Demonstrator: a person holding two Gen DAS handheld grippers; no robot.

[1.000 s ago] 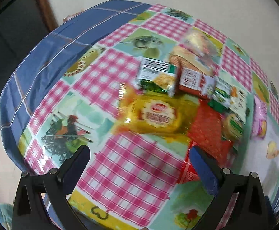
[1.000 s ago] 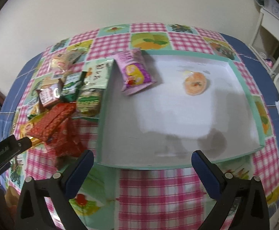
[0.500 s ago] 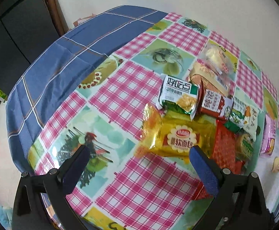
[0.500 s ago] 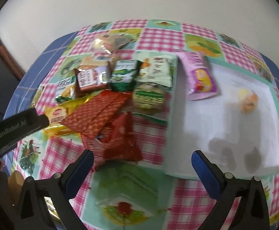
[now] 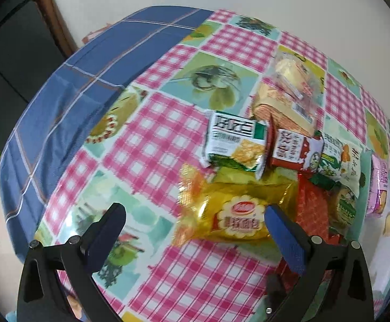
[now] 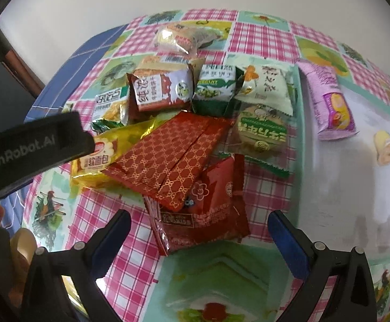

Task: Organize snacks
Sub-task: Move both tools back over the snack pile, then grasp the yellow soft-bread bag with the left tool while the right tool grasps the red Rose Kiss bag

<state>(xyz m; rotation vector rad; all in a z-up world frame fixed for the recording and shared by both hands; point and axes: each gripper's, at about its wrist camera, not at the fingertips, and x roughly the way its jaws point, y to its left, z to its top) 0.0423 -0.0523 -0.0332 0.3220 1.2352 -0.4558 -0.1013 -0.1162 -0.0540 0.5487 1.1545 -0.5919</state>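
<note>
A pile of snack packets lies on the checked tablecloth. My left gripper (image 5: 195,214) is open and empty, just short of a yellow bread packet (image 5: 237,217). Beyond it lie a green-white cracker packet (image 5: 232,142) and a red-white packet (image 5: 294,150). My right gripper (image 6: 199,222) is open and empty, right over a dark red packet (image 6: 208,209). A red patterned packet (image 6: 173,153) overlaps it. A white tray (image 6: 355,187) on the right holds a pink packet (image 6: 331,104) and a small jelly cup (image 6: 386,147).
Clear-wrapped pastries (image 6: 184,37) lie at the back of the pile, with green packets (image 6: 262,131) near the tray's left rim. The left gripper's body (image 6: 31,145) crosses the right wrist view at left. The blue cloth (image 5: 74,86) drops off the table's left edge.
My right gripper swung left from over the tray to the snack pile. My left gripper moved in toward the yellow bread packet.
</note>
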